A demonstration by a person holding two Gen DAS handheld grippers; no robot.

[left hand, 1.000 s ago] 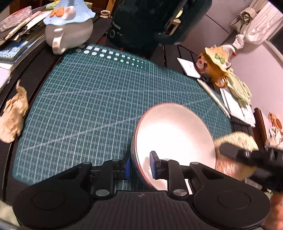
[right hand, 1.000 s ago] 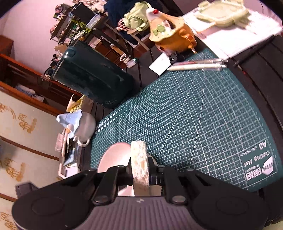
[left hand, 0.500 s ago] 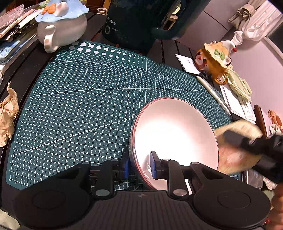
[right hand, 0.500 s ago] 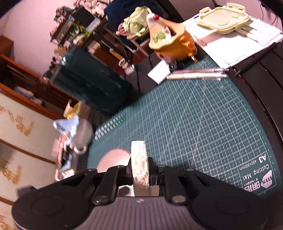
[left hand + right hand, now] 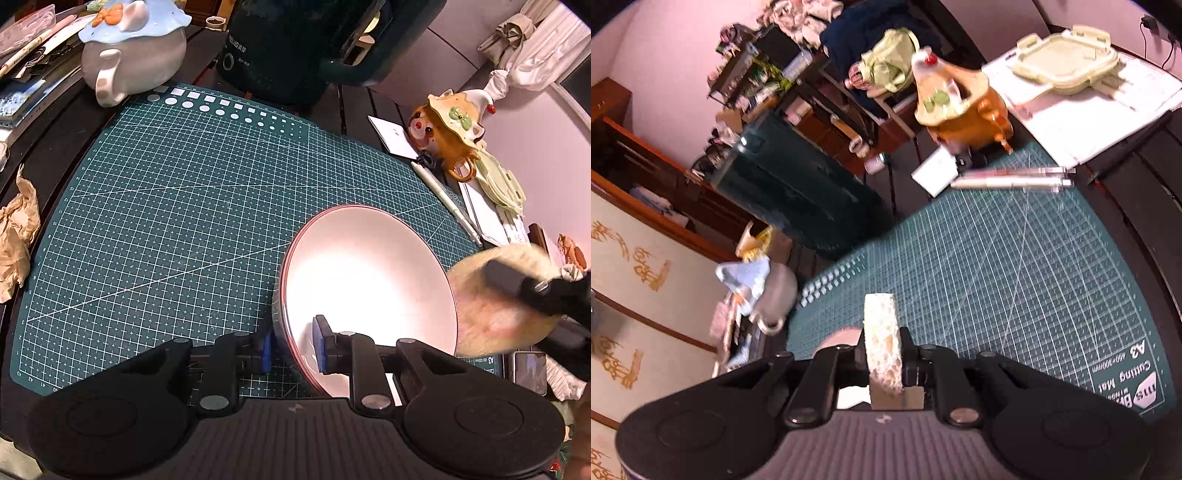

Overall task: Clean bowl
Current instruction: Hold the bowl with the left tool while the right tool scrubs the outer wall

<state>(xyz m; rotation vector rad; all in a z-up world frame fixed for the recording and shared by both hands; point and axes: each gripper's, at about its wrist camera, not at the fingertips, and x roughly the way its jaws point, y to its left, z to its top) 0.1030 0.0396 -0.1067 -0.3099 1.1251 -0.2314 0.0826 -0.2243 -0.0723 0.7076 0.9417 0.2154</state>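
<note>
Bowl (image 5: 365,273) stands tilted on the green cutting mat (image 5: 177,206), and the left gripper (image 5: 291,349) holds its near rim: one blue pad is outside the wall, the other inside. Its pale inside faces up and to the right. The right gripper (image 5: 884,354) is closed narrow on a pale sponge (image 5: 881,343), which stands on edge between the fingers. In the left view this sponge is blurred, just beside the bowl's right rim.

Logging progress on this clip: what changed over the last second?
The right gripper with its sponge drifted slightly along the bowl's right rim, outside it. Nothing was grasped or released: the left gripper stays clamped on the near rim, bowl tilted over the cutting mat.
</note>
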